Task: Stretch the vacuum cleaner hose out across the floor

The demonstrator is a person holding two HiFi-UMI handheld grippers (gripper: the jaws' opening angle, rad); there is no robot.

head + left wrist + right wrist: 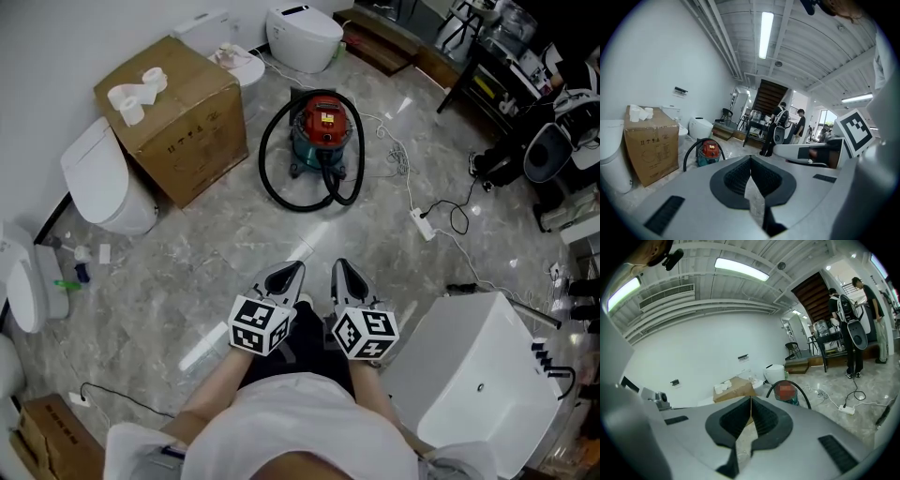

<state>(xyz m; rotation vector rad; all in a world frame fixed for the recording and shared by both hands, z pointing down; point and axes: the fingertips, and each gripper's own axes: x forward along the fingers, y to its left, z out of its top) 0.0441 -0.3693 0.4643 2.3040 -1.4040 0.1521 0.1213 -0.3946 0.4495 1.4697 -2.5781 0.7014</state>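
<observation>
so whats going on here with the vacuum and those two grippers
A person holds a gripper in each hand. The left gripper and the right gripper are side by side, both shut and empty, pointing toward a red vacuum cleaner on the floor ahead. Its black hose lies looped around it, not yet touched or stretched out. A cardboard box sits to its left.

Cut off at head view's left edge: white ceramic toilet [21,281]; at lower left corner, brown cardboard box [42,441].

No legible text: print on the cardboard box [192,150] and vacuum cleaner [323,122] label too small
</observation>
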